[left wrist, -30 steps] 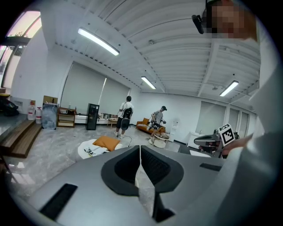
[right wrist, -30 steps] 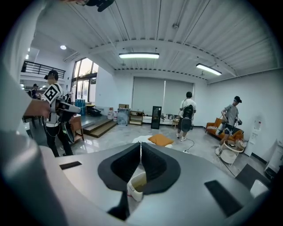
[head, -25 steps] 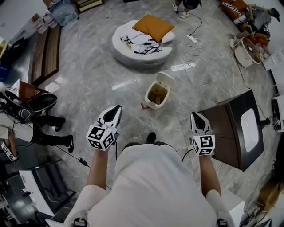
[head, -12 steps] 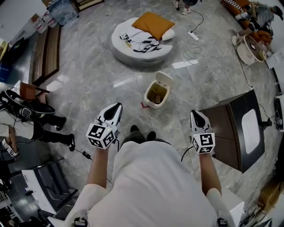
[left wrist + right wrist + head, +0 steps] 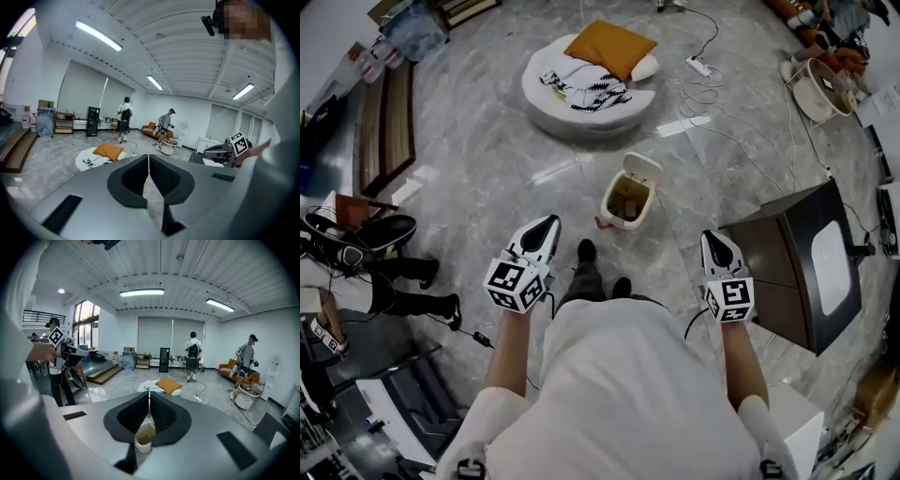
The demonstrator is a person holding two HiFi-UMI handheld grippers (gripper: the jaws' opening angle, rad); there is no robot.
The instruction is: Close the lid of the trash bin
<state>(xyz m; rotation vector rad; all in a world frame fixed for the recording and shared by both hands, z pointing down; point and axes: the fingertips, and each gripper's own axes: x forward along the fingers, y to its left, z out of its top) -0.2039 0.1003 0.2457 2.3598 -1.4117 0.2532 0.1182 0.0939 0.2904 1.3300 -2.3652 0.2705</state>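
Left gripper: the left gripper (image 5: 547,226) has its jaws pressed together with nothing between them; in its own view (image 5: 148,157) the two dark pads meet in a thin seam. It is carried out in front at the person's left, angled slightly down.
Right gripper: the right gripper (image 5: 712,239) is likewise closed and empty, its tips touching in its own view (image 5: 149,393). It is held out at the right, level with the other.
Likely reason for closed jaws: a flip lid needs a push rather than a pinch, so joined tips would serve as a blunt pusher.
Person's foot: a dark shoe (image 5: 586,251) is set forward between the two grippers, towards the bin, which suggests an approach on foot.
Trash bin: the small cream trash bin (image 5: 627,200) stands on the marble floor (image 5: 487,178), ahead of both grippers and well apart from them. It shows low between the right gripper's jaws (image 5: 143,438).
Lid: the lid (image 5: 643,169) stands open, hinged up on the bin's far side, and something brown lies inside.
Step in hand: closing the distance; the lid is not yet touched.
Surroundings: a round white cushion (image 5: 572,108) with an orange pillow (image 5: 610,45) lies beyond the bin; a dark cabinet (image 5: 792,272) stands at the right.
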